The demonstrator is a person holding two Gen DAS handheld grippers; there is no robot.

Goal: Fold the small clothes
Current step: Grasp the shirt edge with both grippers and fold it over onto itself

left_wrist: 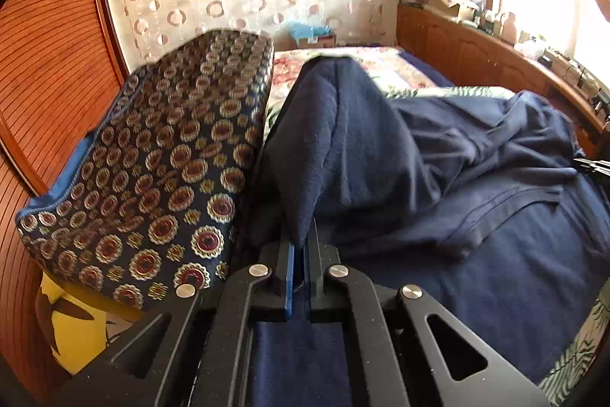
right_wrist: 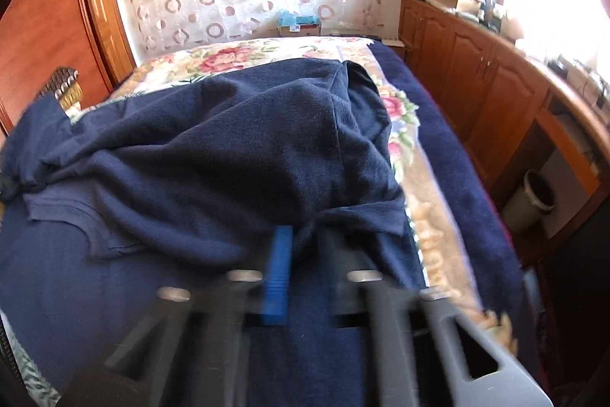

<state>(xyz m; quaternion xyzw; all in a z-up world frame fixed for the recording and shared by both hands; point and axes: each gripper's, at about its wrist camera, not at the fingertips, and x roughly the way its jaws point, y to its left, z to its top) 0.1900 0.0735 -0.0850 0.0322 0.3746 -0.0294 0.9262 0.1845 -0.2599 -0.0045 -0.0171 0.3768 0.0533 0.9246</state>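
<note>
STEP: fold in progress | left tongs (left_wrist: 301, 246): clamped on navy garment (left_wrist: 381, 155) edge, cloth tented up beside patterned cushion (left_wrist: 152, 170) | right tongs (right_wrist: 301, 246): closed on the opposite edge | GARMENT: on bed (right_wrist: 431, 235), spanning cushion-side to far side, ahead of both tongs; neither hand nearer.

No writing, label, brand or number can be read in either view; the boxes and small items on the long wooden cabinet (right_wrist: 476, 63) are too blurred to make out.

2 close wrist views, shared navy garment (left_wrist: 381, 147)
</note>
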